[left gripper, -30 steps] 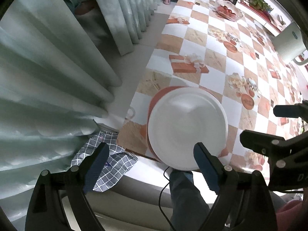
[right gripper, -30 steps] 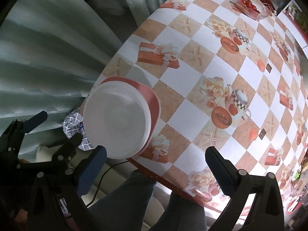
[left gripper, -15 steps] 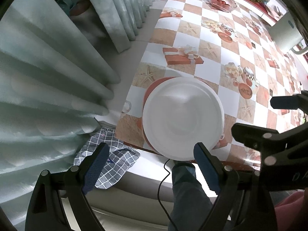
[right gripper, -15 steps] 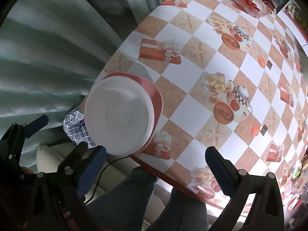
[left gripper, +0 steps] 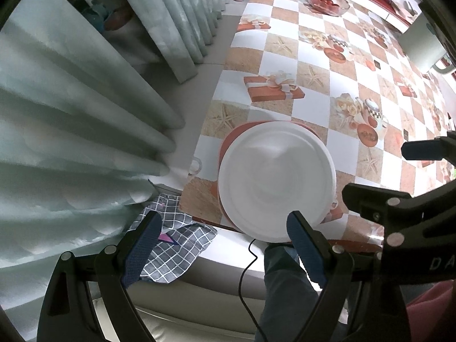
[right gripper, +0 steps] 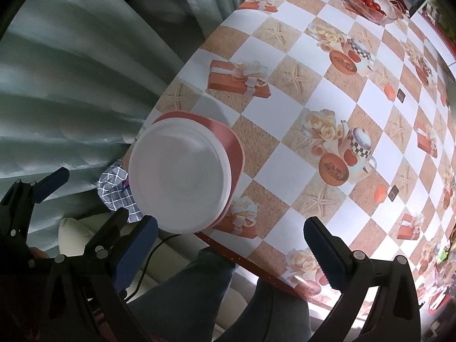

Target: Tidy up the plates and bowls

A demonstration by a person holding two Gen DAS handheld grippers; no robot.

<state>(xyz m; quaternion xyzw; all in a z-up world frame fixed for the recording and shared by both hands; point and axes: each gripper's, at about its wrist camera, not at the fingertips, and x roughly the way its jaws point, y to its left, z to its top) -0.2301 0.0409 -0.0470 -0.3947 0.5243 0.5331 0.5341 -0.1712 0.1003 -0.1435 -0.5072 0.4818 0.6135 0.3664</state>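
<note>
A white round plate (left gripper: 276,179) lies stacked on a red-orange plate (left gripper: 228,148) at the near corner of the table, partly over the edge. The stack also shows in the right wrist view, white plate (right gripper: 179,179) on the red plate (right gripper: 230,148). My left gripper (left gripper: 225,228) is open and empty, above and in front of the stack. My right gripper (right gripper: 230,233) is open and empty, over the table's near edge to the right of the stack.
The table has a checked orange and white cloth (left gripper: 327,65). A glass bowl of red fruit (left gripper: 326,0) stands at the far end. Pale curtains (left gripper: 71,99) hang at the left. A checked cloth (left gripper: 173,253) lies on a seat below. The person's legs (right gripper: 199,290) are under the table edge.
Both grippers have drawn back and up from the stacked plates, which now look smaller and farther off. Both stay open. The plates have not moved.
</note>
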